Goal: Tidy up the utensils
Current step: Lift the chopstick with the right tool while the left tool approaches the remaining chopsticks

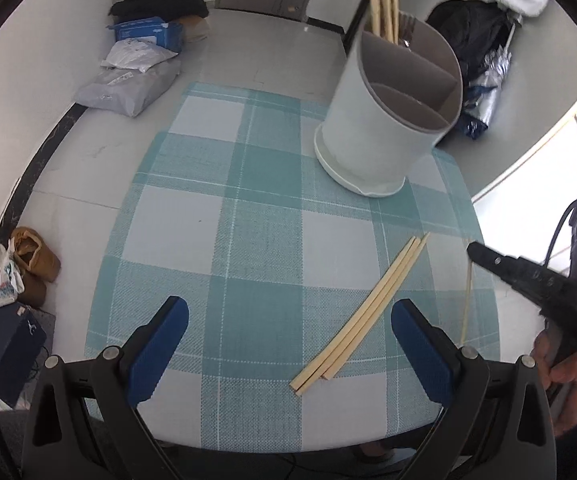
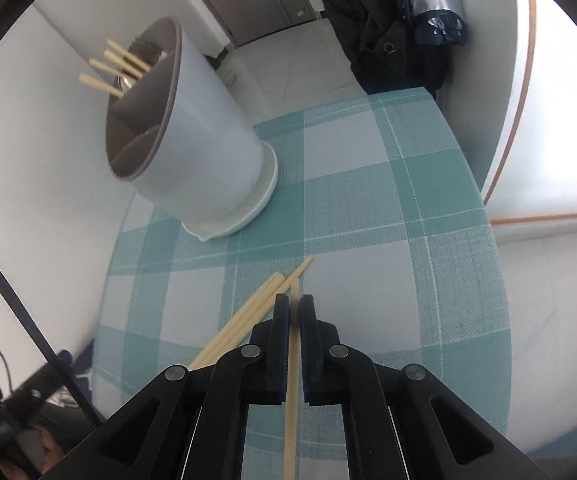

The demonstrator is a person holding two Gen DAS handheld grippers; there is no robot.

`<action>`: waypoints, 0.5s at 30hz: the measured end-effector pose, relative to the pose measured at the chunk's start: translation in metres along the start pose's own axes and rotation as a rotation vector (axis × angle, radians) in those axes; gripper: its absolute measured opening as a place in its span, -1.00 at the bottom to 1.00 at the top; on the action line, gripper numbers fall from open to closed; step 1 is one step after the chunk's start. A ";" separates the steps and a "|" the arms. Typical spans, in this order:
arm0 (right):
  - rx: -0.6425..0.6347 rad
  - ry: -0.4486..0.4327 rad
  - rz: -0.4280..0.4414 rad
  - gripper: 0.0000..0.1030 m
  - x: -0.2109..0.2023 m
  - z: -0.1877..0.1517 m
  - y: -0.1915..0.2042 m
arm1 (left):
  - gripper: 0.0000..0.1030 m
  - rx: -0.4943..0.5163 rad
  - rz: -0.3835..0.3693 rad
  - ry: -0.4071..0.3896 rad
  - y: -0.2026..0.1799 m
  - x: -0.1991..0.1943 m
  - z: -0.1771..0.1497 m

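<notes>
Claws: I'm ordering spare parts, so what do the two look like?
Both are black, two-fingered frames with round silver pivot pins. The left claw has blue ribbed pads; the right claw has dark-blue ribbed pads. A black cable runs behind the right one.

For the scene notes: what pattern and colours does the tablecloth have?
The tablecloth is a teal and pale grey check with thin white lines, clearest in the left wrist view.

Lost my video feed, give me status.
Right gripper shut on one chopstick. Left gripper open, empty. Three chopsticks on the cloth. Path to holder clear.
</notes>
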State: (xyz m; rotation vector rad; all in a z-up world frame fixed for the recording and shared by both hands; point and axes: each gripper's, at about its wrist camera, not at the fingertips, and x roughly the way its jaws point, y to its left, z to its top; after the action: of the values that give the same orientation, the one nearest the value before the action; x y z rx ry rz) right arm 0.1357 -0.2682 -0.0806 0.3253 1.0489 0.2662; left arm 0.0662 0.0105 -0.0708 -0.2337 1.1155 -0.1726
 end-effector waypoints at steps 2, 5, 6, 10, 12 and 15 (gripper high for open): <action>0.061 -0.027 0.058 -0.92 -0.009 0.002 -0.012 | 0.94 0.063 -0.008 0.033 -0.012 0.010 0.006; 0.141 -0.060 0.119 -0.92 -0.020 -0.005 -0.031 | 0.94 0.132 -0.026 0.060 -0.027 0.022 0.015; 0.158 -0.066 0.135 -0.92 -0.019 -0.002 -0.038 | 0.94 0.151 -0.025 0.073 -0.032 0.028 0.018; 0.196 -0.100 0.178 -0.92 -0.007 0.008 -0.057 | 0.94 0.222 0.020 0.099 -0.048 0.050 0.028; 0.215 -0.115 0.202 -0.92 -0.010 0.012 -0.063 | 0.94 0.261 0.024 0.123 -0.052 0.057 0.030; 0.241 -0.135 0.234 -0.92 -0.015 0.012 -0.072 | 0.94 0.311 0.022 0.174 -0.057 0.067 0.029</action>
State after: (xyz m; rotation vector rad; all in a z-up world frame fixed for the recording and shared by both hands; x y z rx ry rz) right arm 0.1436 -0.3418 -0.0907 0.6767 0.9108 0.3233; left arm 0.1205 -0.0584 -0.1015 0.0723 1.2453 -0.3485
